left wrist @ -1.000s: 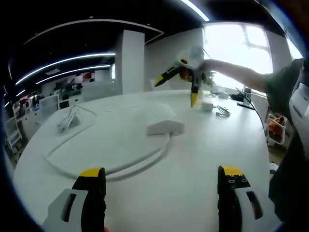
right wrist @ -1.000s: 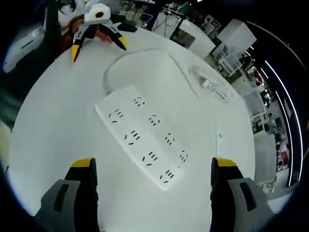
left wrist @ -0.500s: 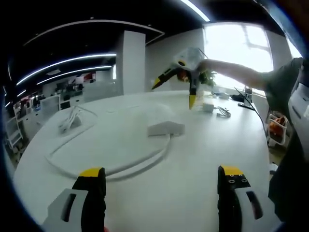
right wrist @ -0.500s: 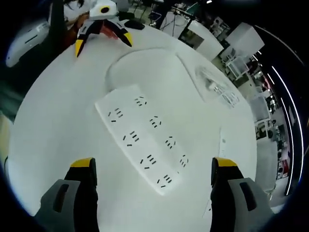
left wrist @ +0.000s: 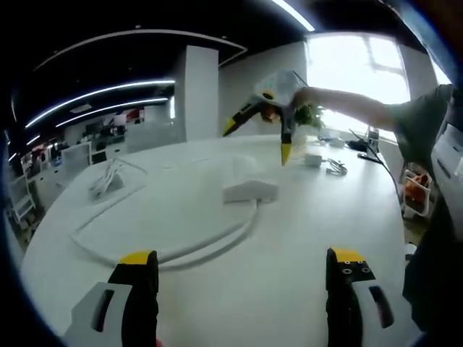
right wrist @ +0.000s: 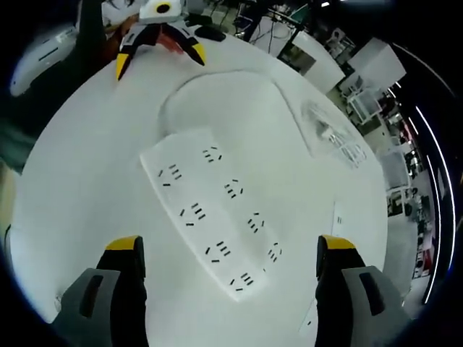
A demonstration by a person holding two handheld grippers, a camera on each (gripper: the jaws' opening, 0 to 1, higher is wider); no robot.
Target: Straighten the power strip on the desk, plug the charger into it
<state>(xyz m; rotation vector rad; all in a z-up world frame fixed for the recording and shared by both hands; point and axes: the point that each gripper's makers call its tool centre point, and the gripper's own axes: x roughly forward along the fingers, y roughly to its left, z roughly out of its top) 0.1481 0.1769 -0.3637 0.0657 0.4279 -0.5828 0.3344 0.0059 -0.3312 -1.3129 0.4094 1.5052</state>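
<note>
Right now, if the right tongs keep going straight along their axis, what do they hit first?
Most likely the power strip: it lies flat on the desk, centred between the open right tongs. Depth is unclear.

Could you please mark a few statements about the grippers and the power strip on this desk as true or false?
1. The right gripper is open above the power strip. True.
2. A charger is plugged into the strip. False: every socket showing in the right gripper view is empty.
3. The left gripper is shut on the cable. False: it is open, holding nothing.
4. The strip lies flat on the desk, sockets up. True.
5. The strip's cable curves across the desk. True.
</note>
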